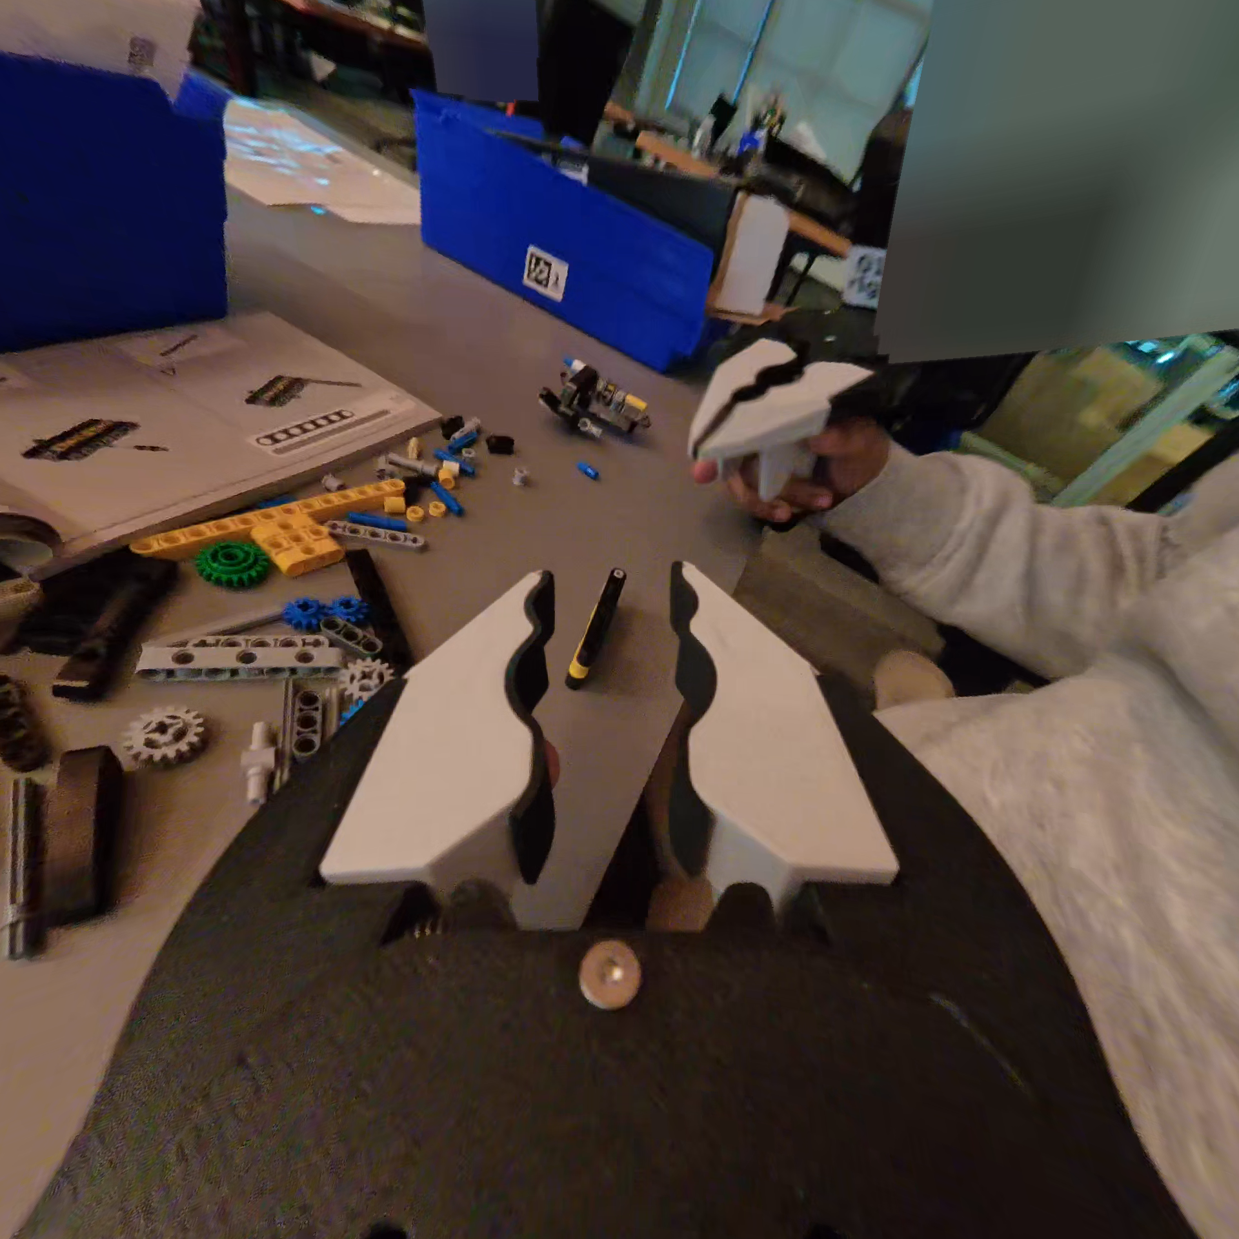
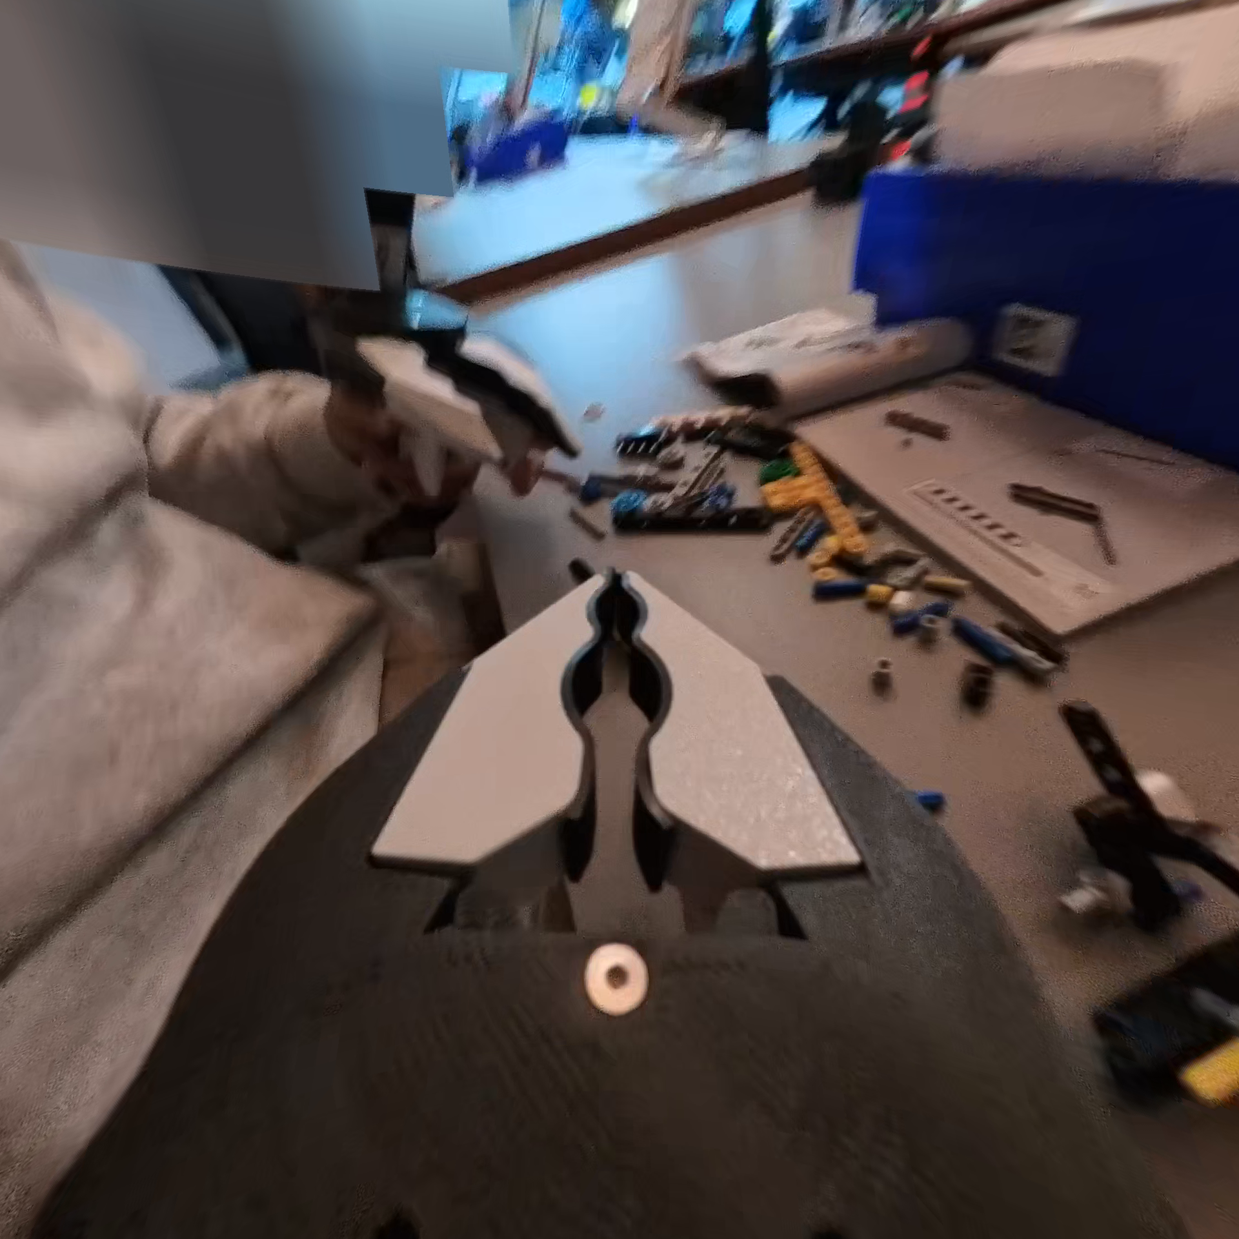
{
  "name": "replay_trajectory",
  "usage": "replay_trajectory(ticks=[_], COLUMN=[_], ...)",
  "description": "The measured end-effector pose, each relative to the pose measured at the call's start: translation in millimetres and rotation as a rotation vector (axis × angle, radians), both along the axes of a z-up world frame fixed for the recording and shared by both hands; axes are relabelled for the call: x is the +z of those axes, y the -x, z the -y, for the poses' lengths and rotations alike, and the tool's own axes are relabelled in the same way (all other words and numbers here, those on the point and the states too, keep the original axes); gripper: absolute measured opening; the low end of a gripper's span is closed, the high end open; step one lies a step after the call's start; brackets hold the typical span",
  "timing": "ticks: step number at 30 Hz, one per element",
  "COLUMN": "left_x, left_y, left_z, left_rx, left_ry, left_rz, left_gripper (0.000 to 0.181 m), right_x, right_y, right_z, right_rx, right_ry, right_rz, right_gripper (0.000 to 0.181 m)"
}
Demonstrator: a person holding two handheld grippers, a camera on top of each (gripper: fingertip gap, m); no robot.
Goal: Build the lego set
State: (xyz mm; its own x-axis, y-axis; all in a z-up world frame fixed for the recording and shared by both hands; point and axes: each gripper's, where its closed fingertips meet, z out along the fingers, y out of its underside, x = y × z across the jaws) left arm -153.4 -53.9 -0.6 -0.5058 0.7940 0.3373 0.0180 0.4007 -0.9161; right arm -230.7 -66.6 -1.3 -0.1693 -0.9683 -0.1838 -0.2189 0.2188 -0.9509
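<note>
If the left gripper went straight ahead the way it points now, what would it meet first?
The left gripper, open, would most likely meet the black and yellow axle piece lying on the table between its fingers. How high the gripper is above the table is unclear.

A: How is the left gripper (image 1: 611, 576) looking?

B: Its jaws are standing wide apart at the centre of the left wrist view, holding nothing.

A: And the right gripper (image 2: 611, 582)?

B: Its jaws are pressing together at the tips, mid-frame in its own view. In the left wrist view it is showing at right of centre, jaws closed, with a hand (image 1: 804, 469) gripping its handle and a pale sleeve (image 1: 1006, 570) reaching in from the right edge.
</note>
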Motion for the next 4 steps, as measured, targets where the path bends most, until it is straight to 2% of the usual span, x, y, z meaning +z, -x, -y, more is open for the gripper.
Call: replay_trajectory(ticks=[4], left_x=[-12], left_y=[6], left_z=[0], left_rx=[0.013], left_ry=[-0.028], left_rz=[0.084], left_gripper=[0.042], right_x=[-30], right_y=[-20], right_z=[-23], right_rx=[0.080], right_ry=[0.059], right_rz=[-0.178], right_gripper=[0.000])
